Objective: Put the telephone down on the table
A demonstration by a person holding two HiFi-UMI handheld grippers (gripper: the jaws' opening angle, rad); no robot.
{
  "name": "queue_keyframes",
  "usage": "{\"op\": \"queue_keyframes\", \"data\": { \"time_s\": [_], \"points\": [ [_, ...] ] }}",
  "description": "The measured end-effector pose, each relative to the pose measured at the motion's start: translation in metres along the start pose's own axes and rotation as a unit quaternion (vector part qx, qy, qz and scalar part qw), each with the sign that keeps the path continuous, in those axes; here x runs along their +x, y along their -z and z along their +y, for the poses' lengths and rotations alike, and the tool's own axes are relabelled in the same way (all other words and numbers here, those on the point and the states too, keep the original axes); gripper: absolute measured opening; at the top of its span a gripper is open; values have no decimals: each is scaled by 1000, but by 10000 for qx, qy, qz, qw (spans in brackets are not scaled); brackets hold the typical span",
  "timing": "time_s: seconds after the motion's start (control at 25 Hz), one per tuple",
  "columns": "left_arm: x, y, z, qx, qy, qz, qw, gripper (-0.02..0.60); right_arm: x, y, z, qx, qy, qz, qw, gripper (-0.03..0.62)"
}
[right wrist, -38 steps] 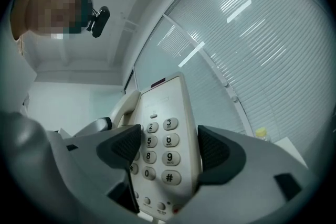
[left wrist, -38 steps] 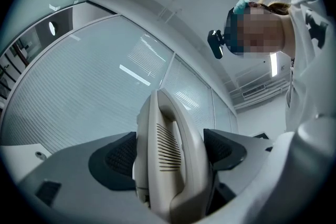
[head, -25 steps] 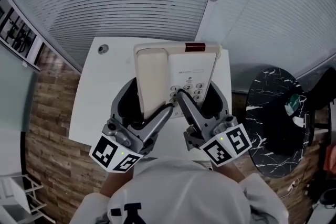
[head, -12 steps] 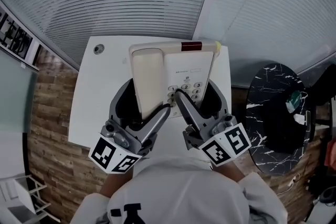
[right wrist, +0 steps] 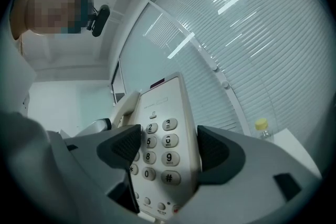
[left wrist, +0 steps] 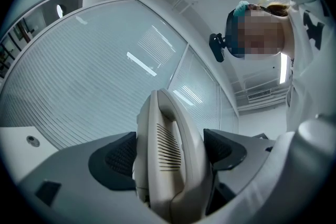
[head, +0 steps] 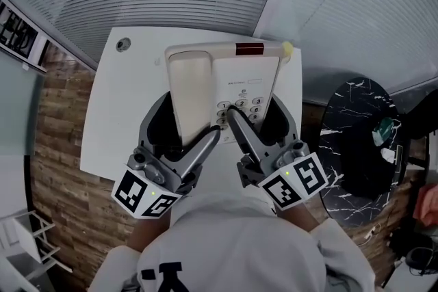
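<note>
Over the white worktop point(head: 120, 126), apparently not yet resting on it: one cream telephone point(head: 229, 82), handset point(left wrist: 168, 149) seated on the body, keypad facing up, near end carried by both grippers. Left gripper point(head: 183, 139): jaws closed part-way onto the handset side. Right gripper point(right wrist: 165, 147): jaws closed part-way across the keypad side, pads against both edges. Status, by judgement: telephone in hand and placed above the worktop, near a yellow-capped bottle point(right wrist: 261, 125); lowering, set-down and release of both pairs of jaws remain.
</note>
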State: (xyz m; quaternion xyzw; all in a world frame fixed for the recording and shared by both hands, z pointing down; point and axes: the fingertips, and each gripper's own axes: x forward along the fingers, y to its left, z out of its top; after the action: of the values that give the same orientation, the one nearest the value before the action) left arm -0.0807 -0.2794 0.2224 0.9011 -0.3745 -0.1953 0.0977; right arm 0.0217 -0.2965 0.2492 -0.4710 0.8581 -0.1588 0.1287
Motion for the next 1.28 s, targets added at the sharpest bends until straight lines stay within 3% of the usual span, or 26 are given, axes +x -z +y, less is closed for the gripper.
{"op": "queue_keyframes", "data": {
  "time_s": [1.28],
  "points": [
    [-6,94,58,-717,-610,707,9930,400,18,95,-57,589,365,1012,9925,341]
  ]
}}
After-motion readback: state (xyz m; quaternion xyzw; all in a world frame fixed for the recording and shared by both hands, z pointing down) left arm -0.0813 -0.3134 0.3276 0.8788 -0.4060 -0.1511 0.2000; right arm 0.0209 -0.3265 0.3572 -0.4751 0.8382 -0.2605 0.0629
